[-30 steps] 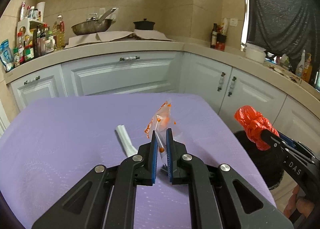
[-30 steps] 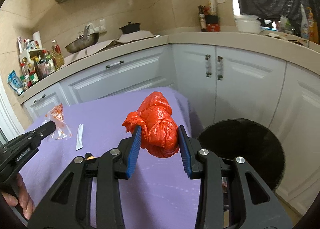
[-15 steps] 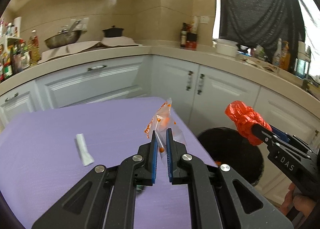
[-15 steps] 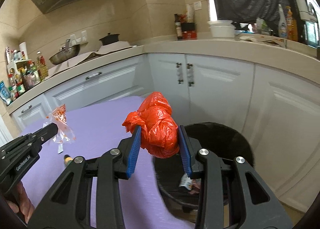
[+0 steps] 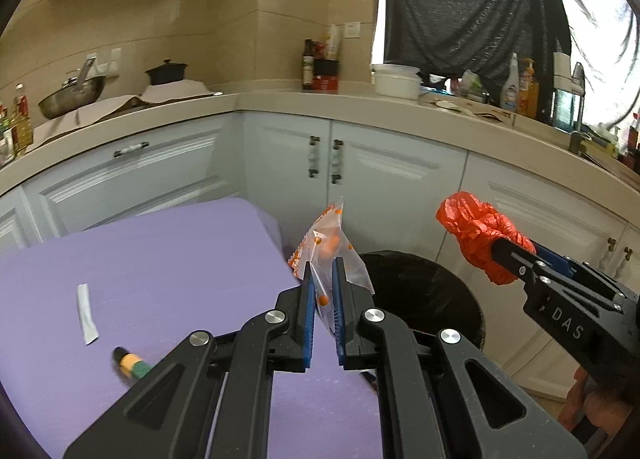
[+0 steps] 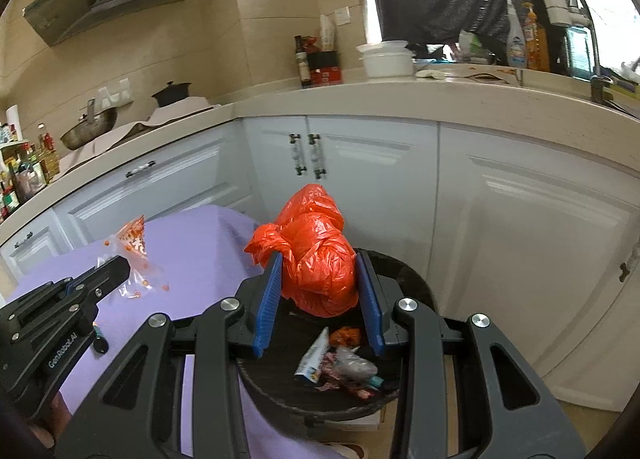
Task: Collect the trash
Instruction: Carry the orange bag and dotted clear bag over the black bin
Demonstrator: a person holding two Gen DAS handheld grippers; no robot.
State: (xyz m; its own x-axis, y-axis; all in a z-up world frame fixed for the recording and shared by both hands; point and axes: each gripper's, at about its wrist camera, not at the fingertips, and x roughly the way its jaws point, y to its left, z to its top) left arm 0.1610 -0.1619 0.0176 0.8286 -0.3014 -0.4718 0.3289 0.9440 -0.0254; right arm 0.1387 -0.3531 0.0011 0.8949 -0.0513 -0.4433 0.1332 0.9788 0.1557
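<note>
My left gripper (image 5: 322, 273) is shut on a clear wrapper with orange print (image 5: 326, 243), held up at the right edge of the purple table (image 5: 160, 259). It also shows in the right wrist view (image 6: 134, 247). My right gripper (image 6: 320, 275) is shut on a crumpled red plastic bag (image 6: 316, 255) and holds it over the black trash bin (image 6: 408, 275), which has several scraps inside (image 6: 340, 363). From the left wrist view the red bag (image 5: 476, 231) hangs above the bin (image 5: 420, 291).
A white paper strip (image 5: 86, 313) and a small yellow-green cylinder (image 5: 132, 363) lie on the purple table. White kitchen cabinets (image 5: 360, 167) stand behind the bin. The countertop (image 6: 480, 99) carries bottles and bowls.
Both grippers have swung right from over the table toward the bin. The red bag is now over the bin's opening, and the wrapper is at the table's right edge.
</note>
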